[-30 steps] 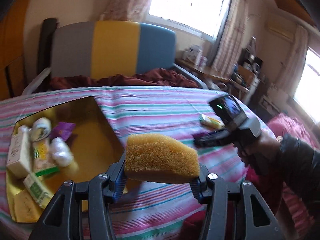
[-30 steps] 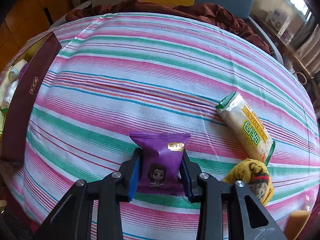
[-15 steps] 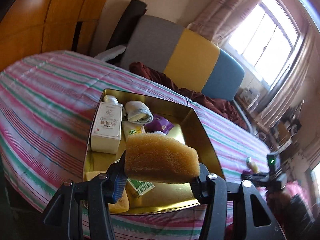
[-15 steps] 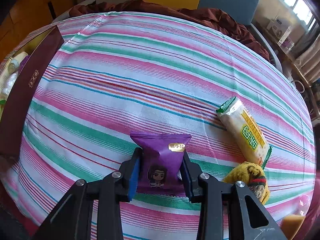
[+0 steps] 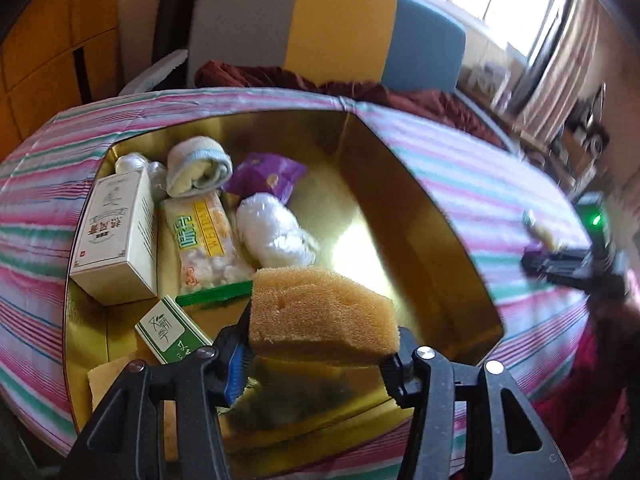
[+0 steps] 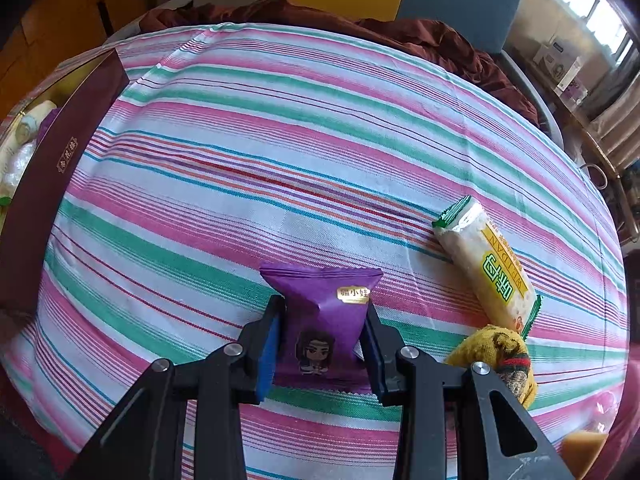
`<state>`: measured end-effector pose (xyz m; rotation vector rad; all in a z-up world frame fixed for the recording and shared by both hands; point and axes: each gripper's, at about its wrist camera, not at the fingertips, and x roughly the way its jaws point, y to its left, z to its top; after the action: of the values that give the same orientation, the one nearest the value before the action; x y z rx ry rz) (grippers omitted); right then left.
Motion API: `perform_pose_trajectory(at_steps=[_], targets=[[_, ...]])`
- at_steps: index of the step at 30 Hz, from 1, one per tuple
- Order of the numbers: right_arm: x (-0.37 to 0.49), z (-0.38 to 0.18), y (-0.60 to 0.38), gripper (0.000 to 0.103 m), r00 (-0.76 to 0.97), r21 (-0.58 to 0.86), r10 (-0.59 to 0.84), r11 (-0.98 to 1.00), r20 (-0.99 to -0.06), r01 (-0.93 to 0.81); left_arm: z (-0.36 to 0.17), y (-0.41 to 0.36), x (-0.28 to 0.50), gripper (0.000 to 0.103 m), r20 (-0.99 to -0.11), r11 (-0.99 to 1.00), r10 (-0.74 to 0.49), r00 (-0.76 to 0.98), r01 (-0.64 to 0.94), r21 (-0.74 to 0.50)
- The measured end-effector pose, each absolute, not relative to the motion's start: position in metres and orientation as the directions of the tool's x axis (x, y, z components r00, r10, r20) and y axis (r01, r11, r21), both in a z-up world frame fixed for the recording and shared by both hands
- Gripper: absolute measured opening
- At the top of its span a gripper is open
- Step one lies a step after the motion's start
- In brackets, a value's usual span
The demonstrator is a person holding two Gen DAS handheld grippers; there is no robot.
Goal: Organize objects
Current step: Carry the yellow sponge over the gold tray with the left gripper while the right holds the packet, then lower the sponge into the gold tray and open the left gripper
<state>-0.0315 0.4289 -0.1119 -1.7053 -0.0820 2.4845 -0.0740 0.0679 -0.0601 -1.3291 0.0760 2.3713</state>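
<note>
Gripping 1 sponge (image 5: pixel 320 316) w/ left gripper (image 5: pixel 318 354); right gripper (image 6: pixel 320 344) clamps 1 purple packet (image 6: pixel 324 312).

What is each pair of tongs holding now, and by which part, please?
Left tongs: yellow sponge, by its two ends. Right tongs: purple snack packet, by its side edges.

box (image 5: pixel 420 216) right half bare, left crowded

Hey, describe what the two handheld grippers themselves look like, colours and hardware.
Both look alike. The left gripper and right gripper have matte black angular plastic fingers with triangular cut-outs, silver round screw heads at the joints, and blue pads inside the tips. Seen from the left wrist, the right gripper's body shows a small green light.
</note>
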Motion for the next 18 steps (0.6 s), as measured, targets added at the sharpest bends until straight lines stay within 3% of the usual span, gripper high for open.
perform_pose_trajectory(at_steps=[6,13,18], targets=[[-0.033,-0.113,0.429,0.038,-0.354,-0.118,0.136,-0.99,-0.925,-0.073,-0.07,0.056,-0.073,0.054,-0.847,-0.924,0.237,-0.476,-0.379,-0.046],[-0.034,-0.113,0.428,0.038,-0.355,-0.12,0.138,-0.99,-0.925,-0.073,-0.071,0.056,-0.065,0.056,-0.84,-0.909,0.255,-0.48,-0.415,-0.038],[-0.035,-0.113,0.428,0.038,-0.355,-0.12,0.138,-0.99,-0.925,-0.072,-0.071,0.062,-0.061,0.072,-0.831,-0.901,0.299,-0.469,-0.426,-0.083]])
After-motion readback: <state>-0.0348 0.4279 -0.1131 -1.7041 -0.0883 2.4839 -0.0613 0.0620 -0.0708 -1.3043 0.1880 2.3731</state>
